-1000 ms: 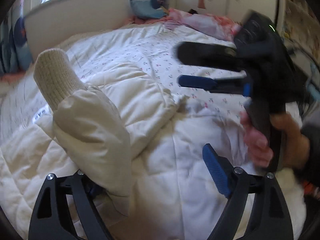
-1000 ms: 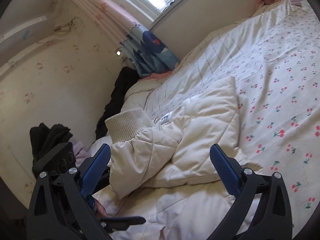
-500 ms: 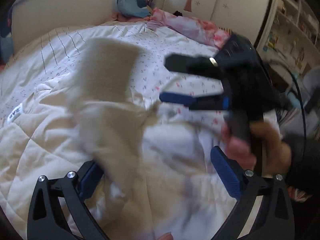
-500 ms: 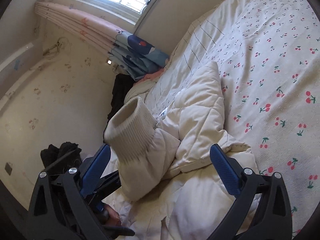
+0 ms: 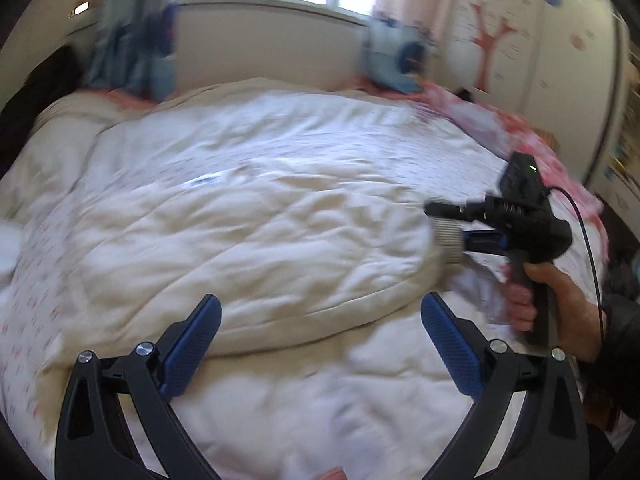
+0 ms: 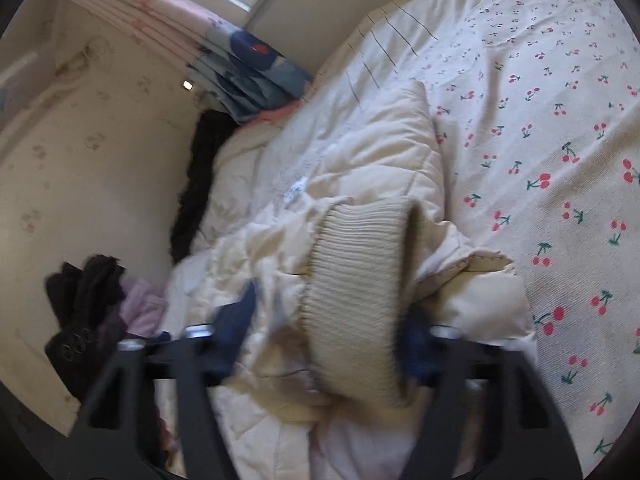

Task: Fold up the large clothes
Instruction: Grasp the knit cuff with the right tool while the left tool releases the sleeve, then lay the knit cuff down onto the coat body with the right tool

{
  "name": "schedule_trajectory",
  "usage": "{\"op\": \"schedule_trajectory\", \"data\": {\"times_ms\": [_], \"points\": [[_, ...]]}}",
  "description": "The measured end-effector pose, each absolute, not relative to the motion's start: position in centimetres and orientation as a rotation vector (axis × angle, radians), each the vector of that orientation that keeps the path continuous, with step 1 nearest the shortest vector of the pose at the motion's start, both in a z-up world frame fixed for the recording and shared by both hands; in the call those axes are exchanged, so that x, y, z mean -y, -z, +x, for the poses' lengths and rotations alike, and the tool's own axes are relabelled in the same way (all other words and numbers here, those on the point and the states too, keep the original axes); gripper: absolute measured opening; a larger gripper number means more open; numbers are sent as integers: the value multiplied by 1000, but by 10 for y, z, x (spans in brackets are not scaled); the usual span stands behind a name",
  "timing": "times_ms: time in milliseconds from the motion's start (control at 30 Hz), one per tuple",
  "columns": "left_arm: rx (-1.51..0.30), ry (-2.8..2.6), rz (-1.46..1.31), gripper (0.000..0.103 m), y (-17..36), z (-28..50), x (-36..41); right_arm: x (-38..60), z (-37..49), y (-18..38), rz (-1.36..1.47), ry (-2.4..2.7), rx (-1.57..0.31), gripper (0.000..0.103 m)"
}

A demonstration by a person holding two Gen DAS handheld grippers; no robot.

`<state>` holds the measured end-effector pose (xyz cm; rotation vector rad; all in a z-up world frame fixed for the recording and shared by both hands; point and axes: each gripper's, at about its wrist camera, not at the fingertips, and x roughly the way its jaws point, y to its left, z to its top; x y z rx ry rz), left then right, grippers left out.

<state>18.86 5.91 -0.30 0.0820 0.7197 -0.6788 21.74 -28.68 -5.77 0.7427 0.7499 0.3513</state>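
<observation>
A cream quilted padded jacket [image 5: 256,248] lies spread on the bed. My left gripper [image 5: 320,344] is open and empty, hovering over the jacket's near edge. My right gripper [image 5: 452,232] shows at the right of the left wrist view, with the ribbed knit cuff [image 5: 450,240] between its fingers. In the right wrist view the cuff [image 6: 356,300] sits between the blue pads of the right gripper [image 6: 328,332], which is closing on it; the view is blurred.
The bed has a cherry-print sheet [image 6: 560,140]. Blue and pink pillows [image 5: 396,60] lie by the window wall. Dark clothes [image 6: 88,304] are piled beside the bed at the left. A wardrobe [image 5: 560,40] stands at the right.
My left gripper let go of the sleeve and pulled back. The sleeve swung across to the right, and the right gripper closed on its cuff.
</observation>
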Motion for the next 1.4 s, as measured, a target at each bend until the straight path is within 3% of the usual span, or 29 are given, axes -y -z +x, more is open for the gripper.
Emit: {"op": "schedule_trajectory", "data": {"times_ms": [67,333,433,533,867,1100,1233,1267,1400], "points": [[-735,609,60,96,4,196,-75,279,221,47,656,-334,-755,11],[-554,365,-170,96,-36,214,-168,248,228,-75,286,-301,-492,9],[-506,318,-210,96,-46,228,-181,247,248,-97,233,-272,-459,9],[-534,291,-214,96,-35,251,-180,254,273,-81,207,-236,-503,9],[-802,181,-95,96,59,298,-157,290,315,61,370,-140,-771,11],[-733,178,-88,96,39,281,-165,290,289,27,366,-172,-681,11],[-685,196,-69,96,27,274,-163,269,264,7,270,-177,-611,17],[-695,192,-55,96,29,276,-161,263,265,10,234,-168,-631,22],[-789,180,-24,96,55,289,-155,264,280,39,216,-107,-744,26]]}}
